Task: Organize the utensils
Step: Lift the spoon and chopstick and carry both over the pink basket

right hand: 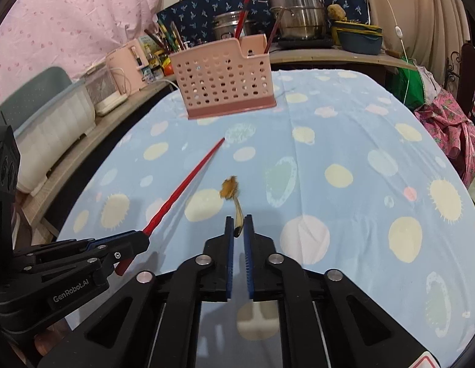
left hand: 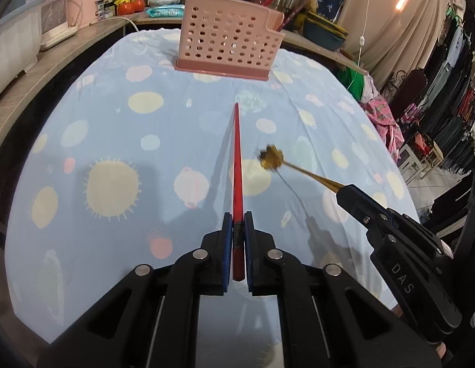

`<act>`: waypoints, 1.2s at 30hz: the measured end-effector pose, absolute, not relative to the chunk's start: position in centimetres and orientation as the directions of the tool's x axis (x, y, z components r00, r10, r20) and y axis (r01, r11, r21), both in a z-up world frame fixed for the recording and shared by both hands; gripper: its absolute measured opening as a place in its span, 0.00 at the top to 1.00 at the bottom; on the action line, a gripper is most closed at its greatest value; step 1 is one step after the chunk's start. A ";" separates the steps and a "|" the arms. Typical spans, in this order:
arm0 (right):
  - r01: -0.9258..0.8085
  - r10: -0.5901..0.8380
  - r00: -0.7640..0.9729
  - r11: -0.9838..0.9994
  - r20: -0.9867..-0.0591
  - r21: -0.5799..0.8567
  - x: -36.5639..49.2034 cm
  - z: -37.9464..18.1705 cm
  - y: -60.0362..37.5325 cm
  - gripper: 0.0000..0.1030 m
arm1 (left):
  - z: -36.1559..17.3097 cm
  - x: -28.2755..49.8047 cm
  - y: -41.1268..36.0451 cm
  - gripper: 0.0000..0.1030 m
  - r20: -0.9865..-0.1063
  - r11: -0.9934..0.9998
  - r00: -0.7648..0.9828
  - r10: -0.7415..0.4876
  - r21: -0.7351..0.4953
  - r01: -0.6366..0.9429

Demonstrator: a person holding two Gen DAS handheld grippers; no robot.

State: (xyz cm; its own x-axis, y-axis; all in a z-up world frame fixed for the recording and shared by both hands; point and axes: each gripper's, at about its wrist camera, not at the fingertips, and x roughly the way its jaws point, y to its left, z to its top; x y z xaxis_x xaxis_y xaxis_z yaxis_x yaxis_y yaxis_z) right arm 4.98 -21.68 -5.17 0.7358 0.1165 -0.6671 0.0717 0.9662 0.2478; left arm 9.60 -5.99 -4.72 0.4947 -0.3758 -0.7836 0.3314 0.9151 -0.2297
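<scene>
My left gripper (left hand: 237,219) is shut on a red chopstick (left hand: 236,165) that points forward above the cloth toward the pink perforated utensil basket (left hand: 228,43). My right gripper (right hand: 239,224) is shut on the thin stem of a small gold utensil (right hand: 229,187) with a flower-shaped head, blurred in both views. In the left wrist view the right gripper (left hand: 341,192) comes in from the right with the gold utensil (left hand: 271,157) sticking out. In the right wrist view the left gripper (right hand: 142,236) holds the chopstick (right hand: 188,184) at lower left. The basket (right hand: 225,82) stands at the table's far end with red chopsticks in it.
A light blue tablecloth (left hand: 114,128) with pastel dots covers the table. Behind the basket a counter carries steel pots (right hand: 295,9), a pink appliance (right hand: 127,64), bottles and containers. Clothes racks (left hand: 452,98) and pink fabric lie to the right.
</scene>
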 end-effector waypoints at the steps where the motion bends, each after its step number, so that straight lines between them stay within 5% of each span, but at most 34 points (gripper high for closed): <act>1: 0.073 0.116 0.742 0.965 -0.661 0.252 5.0 -4.8 -21.8 0.97 | -4.4 9.6 -5.9 0.93 -0.780 0.915 0.498 -0.378 -0.232 0.331; 36: 0.067 0.114 0.818 0.954 -0.564 0.291 7.7 1.3 -23.7 0.98 | 7.9 13.4 -4.0 0.93 -0.577 0.936 0.738 -0.350 -0.188 0.297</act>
State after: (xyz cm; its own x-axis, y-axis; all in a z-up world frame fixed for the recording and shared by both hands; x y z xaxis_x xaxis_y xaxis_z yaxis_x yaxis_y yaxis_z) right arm 7.68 -23.74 1.29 0.8181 0.1143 -0.5635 0.0673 0.9543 0.2913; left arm 13.44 -3.99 7.95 0.7379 -0.3496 -0.5773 0.2968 0.9363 -0.1877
